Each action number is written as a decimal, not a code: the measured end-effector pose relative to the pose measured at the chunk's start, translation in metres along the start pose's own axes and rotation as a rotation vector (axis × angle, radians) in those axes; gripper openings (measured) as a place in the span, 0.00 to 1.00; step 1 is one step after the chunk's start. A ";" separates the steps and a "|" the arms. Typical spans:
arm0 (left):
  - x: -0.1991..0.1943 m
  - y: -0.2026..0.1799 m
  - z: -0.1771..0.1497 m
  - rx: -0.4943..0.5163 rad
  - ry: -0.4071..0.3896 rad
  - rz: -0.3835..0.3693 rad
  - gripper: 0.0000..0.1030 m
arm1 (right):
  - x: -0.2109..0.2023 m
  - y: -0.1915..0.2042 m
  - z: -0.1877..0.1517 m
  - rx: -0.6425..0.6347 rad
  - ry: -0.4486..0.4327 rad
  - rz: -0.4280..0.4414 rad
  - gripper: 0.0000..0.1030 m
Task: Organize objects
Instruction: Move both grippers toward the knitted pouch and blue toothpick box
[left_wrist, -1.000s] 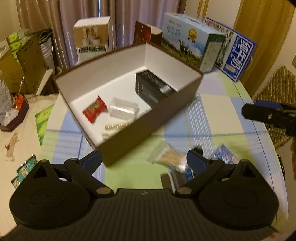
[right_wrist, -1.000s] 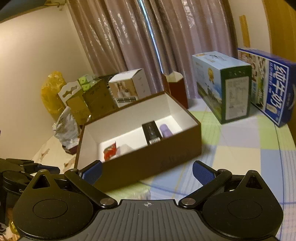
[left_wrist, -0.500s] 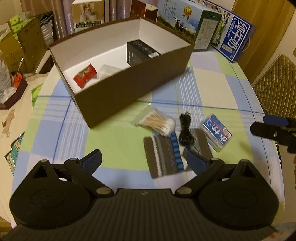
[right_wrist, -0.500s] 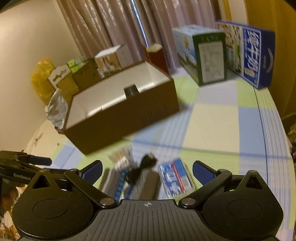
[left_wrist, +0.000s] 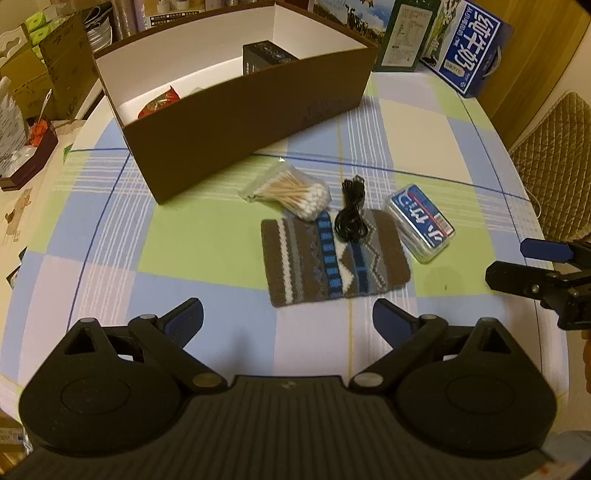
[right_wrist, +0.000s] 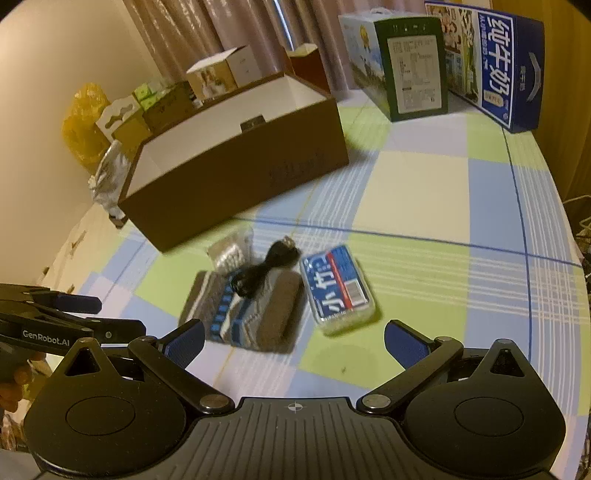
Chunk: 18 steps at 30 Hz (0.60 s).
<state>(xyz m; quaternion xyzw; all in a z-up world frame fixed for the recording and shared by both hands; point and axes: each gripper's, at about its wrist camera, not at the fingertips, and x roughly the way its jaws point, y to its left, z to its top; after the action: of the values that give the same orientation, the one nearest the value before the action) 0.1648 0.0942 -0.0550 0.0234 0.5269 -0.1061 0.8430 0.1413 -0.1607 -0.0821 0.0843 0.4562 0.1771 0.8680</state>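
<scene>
- Left wrist view: the left gripper (left_wrist: 288, 319) hangs over the checked tablecloth (left_wrist: 207, 243) with its blue-padded fingers spread wide and nothing between them.
- Ahead of it lies a knitted pouch (left_wrist: 334, 264) in brown, grey, white and blue, flat on the cloth.
- A coiled black cable (left_wrist: 351, 218) rests partly on the pouch's far edge.
- A clear bag of cotton swabs (left_wrist: 291, 192) sits just left of the cable, touching the pouch's far corner.
- A clear plastic box with a blue label (left_wrist: 421, 223) lies just right of the pouch; the label carries large white characters that I cannot read with certainty from here.
- Beyond these stands an open brown cardboard box (left_wrist: 258, 107) with a white inside; a black carton (left_wrist: 267, 59) and a red packet (left_wrist: 160, 105) show within.
- At the far table edge stand a green-sided carton (left_wrist: 404, 33) and a blue milk carton (left_wrist: 471, 51) printed with "纯牛奶".
- The right gripper (left_wrist: 535, 266) enters at the right edge, well apart from the items.
- Right wrist view: the right gripper (right_wrist: 293, 338) is likewise spread wide and empty, hovering near the pouch (right_wrist: 255, 310) and the labelled box (right_wrist: 338, 290), whose label shows a barcode.
- The left gripper (right_wrist: 70, 314) shows at the left edge, marked "GenRobot.AI".
</scene>
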 end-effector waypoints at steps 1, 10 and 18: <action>0.001 -0.002 -0.002 -0.001 0.002 0.002 0.94 | 0.000 -0.001 -0.001 0.000 0.006 0.002 0.98; 0.005 -0.010 -0.011 -0.006 0.020 0.019 0.94 | 0.006 -0.006 -0.011 -0.008 0.042 -0.011 0.98; 0.010 -0.008 -0.011 -0.009 0.029 0.036 0.94 | 0.018 -0.010 -0.015 -0.007 0.059 -0.043 0.98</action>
<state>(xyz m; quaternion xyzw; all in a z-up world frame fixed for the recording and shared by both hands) 0.1574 0.0868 -0.0680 0.0307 0.5389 -0.0885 0.8372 0.1407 -0.1635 -0.1071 0.0662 0.4827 0.1626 0.8580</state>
